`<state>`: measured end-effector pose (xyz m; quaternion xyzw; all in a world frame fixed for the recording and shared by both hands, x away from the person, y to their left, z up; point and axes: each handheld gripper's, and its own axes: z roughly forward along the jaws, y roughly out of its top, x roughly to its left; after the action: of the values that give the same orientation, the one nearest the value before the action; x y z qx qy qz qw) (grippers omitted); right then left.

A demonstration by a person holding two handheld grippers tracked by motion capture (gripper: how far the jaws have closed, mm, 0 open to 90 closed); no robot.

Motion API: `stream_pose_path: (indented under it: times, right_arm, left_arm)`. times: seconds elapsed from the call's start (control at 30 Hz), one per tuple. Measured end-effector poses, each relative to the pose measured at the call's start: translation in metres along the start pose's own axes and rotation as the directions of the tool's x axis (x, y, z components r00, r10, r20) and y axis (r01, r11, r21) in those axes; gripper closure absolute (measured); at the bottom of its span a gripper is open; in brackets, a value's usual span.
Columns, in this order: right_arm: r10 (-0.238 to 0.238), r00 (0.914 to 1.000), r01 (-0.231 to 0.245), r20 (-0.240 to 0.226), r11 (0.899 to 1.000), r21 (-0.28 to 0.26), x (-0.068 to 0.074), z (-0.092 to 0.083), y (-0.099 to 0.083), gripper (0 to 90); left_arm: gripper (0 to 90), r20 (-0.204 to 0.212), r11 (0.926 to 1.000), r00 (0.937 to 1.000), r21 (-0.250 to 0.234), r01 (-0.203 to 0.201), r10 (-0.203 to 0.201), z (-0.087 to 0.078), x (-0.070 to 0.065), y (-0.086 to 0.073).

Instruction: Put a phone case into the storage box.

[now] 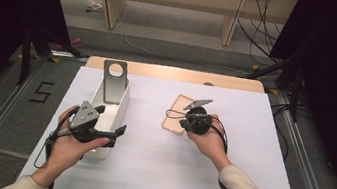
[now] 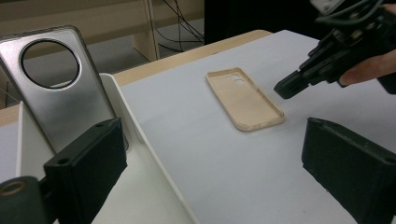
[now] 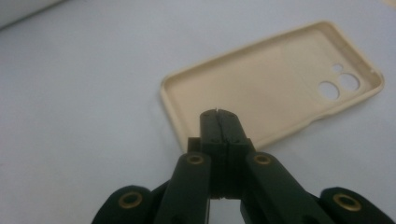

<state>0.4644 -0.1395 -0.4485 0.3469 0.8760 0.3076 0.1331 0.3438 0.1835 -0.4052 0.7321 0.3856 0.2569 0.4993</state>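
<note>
I see a plain beige phone case (image 3: 261,88), no pattern, on my white table cover (image 1: 157,158). A silver-grey phone case (image 2: 60,88) stands in a white tray (image 1: 116,112). Both grippers, left (image 1: 113,129) and right (image 3: 218,114), are black with brass screw heads.

Right claw (image 1: 183,122) over beige phone case (image 1: 175,118) on white worktop (image 1: 157,158); left claw (image 1: 110,122) at white tray (image 1: 118,112).

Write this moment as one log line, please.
right tool: shut, above beige phone case | left tool: open, by white tray
</note>
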Motion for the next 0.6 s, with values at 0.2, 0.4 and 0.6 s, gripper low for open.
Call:
stream_pose_path:
  times: [0.2, 0.4, 0.6]
  right_arm:
    - [-0.001, 1.0, 0.001, 0.005, 0.999, 0.052, -0.001, 0.019, -0.001, 90.0]
    - [-0.002, 1.0, 0.001, 0.008, 0.996, 0.088, -0.001, 0.025, -0.003, 90.0]
    - [-0.025, 0.9994, 0.022, 0.024, 0.992, 0.126, -0.003, 0.022, -0.004, 90.0]
  left_arm:
    - [6.3, 0.0, 1.0, 1.0, 0.007, 0.002, -0.002, 0.001, 0.001, -0.001]
    - [6.3, 0.004, 1.0, 1.0, 0.008, -0.001, 0.001, 0.001, -0.001, -0.001]
    - [6.4, 0.003, 1.0, 1.0, 0.008, -0.002, 0.002, 0.001, -0.001, -0.001]
